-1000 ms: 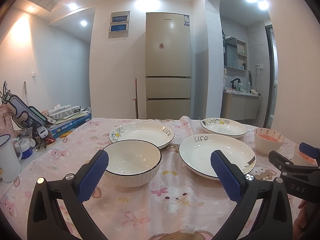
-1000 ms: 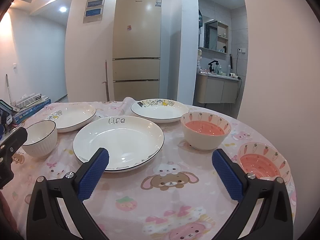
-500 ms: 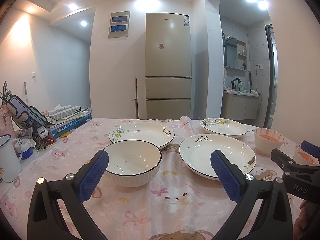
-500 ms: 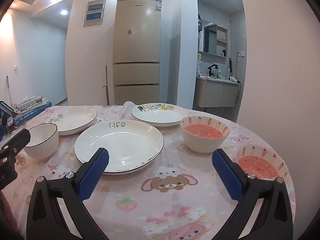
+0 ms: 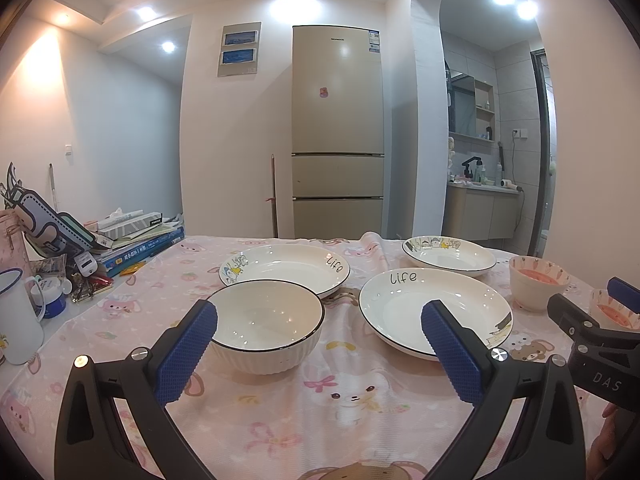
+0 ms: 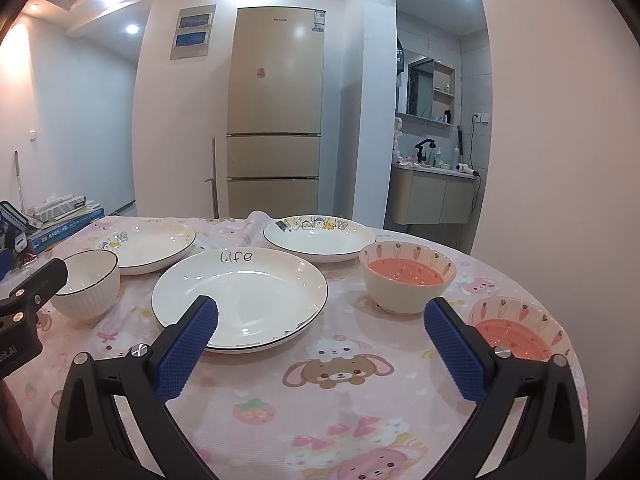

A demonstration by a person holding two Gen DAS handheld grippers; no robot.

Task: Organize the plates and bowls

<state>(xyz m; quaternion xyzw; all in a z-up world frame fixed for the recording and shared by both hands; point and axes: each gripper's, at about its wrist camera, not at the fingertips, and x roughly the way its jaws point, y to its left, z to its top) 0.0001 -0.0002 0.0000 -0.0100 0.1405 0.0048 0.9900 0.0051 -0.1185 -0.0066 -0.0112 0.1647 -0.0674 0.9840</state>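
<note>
Nothing stacked yet: I had left tongs (image 5: 319,347) and right tongs (image 6: 321,343) spread and empty above the pink cartoon-print tabletop (image 6: 280,412), where three white black-rimmed ceramic plates (image 6: 240,296), a white ribbed bowl (image 5: 266,330) and two carrot-print bowls (image 6: 406,280) sat apart.

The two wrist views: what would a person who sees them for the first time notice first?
Probably the crockery spread on the pink cartoon tablecloth: the big plate marked "life" in the middle, two more plates behind it, a white ribbed bowl to the left and two carrot-patterned bowls to the right. Next, the open left gripper and right gripper, both empty, and the tall beige fridge behind.
</note>
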